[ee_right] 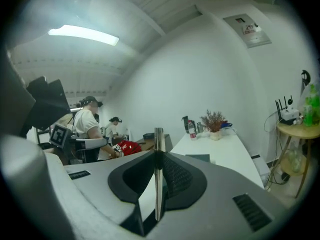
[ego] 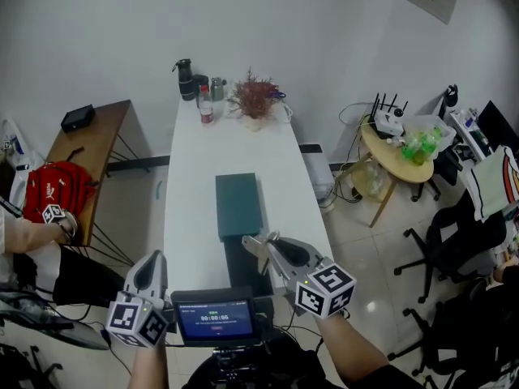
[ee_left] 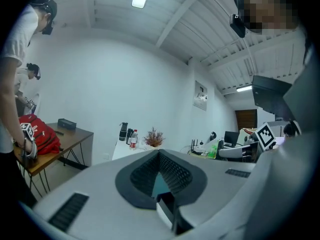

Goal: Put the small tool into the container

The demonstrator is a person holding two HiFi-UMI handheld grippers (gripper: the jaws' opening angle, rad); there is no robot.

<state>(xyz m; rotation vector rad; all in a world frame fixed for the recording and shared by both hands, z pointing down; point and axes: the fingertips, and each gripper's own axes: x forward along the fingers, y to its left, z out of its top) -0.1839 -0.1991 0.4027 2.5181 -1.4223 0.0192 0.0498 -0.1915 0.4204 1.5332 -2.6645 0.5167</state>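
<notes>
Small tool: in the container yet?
Out. The thin metal tool stands clamped edge-on between the right gripper's jaws, outside the green container on the table.

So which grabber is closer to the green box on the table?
Right. The right gripper sits just at the near end of the green box; the left gripper hangs farther off, by the left edge of the table.

The small tool (ee_right: 158,144) shows only edge-on, its kind unclear; the white table (ego: 190,217) hides its near end behind the screen (ego: 215,318).
</notes>
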